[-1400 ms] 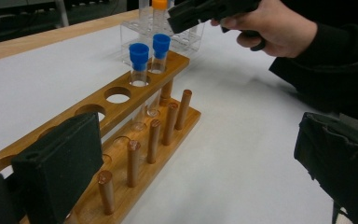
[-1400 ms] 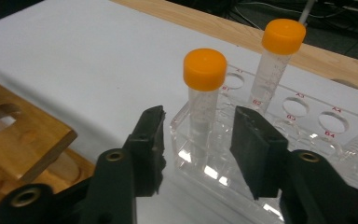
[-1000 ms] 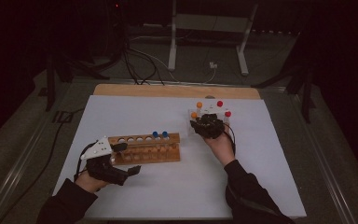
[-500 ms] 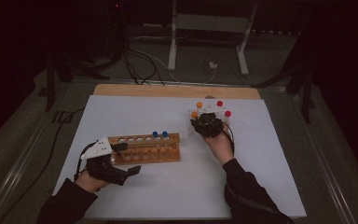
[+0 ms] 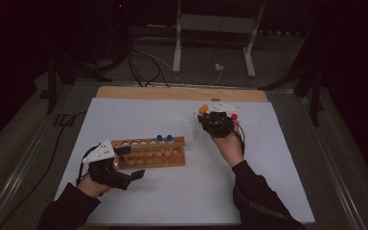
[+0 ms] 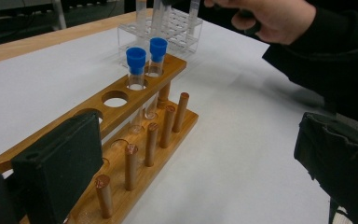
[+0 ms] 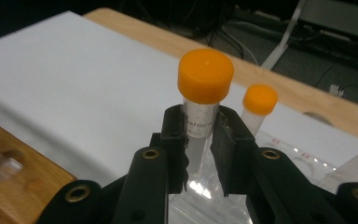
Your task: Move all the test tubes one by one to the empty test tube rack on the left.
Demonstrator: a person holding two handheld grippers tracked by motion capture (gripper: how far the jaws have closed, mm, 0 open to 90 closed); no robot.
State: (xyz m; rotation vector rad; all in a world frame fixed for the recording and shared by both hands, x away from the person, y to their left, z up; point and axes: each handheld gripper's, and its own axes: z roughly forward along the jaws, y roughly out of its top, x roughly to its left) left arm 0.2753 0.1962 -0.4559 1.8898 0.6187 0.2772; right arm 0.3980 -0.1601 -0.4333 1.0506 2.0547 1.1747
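High view – right gripper (image 5: 214,120): upper right of centre, clamped on an orange-capped tube (image 5: 203,109) over the clear plastic rack (image 5: 197,130); a red cap (image 5: 234,116) sits just beside it.
High view – left gripper (image 5: 130,162): lower left, jaws spread wide around the near end of the wooden rack (image 5: 172,143), steadying it rather than pinching.
High view – room: the white sheet (image 5: 268,182) lies bare between the two racks – an open lane leftward to the wooden rack; its edge and the wooden board (image 5: 124,92) are well off at the top.
Left gripper view – target: two blue-capped tubes (image 6: 136,63) stand in the far holes at upper centre; the next hole (image 6: 115,99) towards the camera is free.
Left gripper view – hazard: a row of wooden pegs (image 6: 151,142) runs along the rack's right side; I judge the tube should come in from above, not across them.
Right gripper view – grip: jaws closed narrow on the tube just under its orange cap (image 7: 205,74), tube upright at centre.
Right gripper view – neighbour: a second orange-capped tube (image 7: 259,101) stands close at right – lift straight up, I judge, until the bottom clears the clear rack.
Right gripper view – advice: keep the tube vertical so it drops cleanly into the free hole.
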